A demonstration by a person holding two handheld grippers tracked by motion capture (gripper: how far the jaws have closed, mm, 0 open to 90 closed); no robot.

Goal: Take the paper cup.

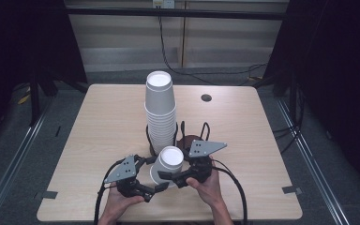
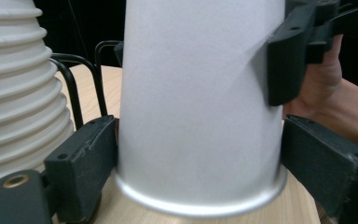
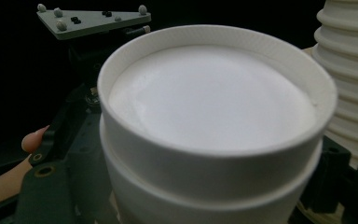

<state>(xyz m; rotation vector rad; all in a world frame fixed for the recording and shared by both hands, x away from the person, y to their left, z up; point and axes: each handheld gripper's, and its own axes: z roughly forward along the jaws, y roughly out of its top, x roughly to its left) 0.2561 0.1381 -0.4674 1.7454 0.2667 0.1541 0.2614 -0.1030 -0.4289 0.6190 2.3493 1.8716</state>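
Observation:
A single white paper cup point(image 1: 168, 161) stands upside down on the table, rim down point(image 2: 200, 196), in front of a tall stack of upturned white cups point(image 1: 160, 110). My left gripper point(image 1: 157, 187) is shut on it low down, with its pads point(image 2: 81, 163) pressed against both sides just above the rim. My right gripper point(image 1: 168, 176) is shut on the same cup higher up, and one of its pads point(image 2: 286, 60) dents the wall. In the right gripper view the cup's flat base point(image 3: 209, 98) faces the camera, and a step runs around the cup just below it.
The tall stack point(image 2: 18, 88) sits in a black wire holder point(image 1: 178, 136) right behind the held cup, almost touching it. A dark round hole point(image 1: 206, 98) lies in the wooden table point(image 1: 98, 126) at the back right. A person's hands point(image 1: 211, 185) hold both grippers near the front edge.

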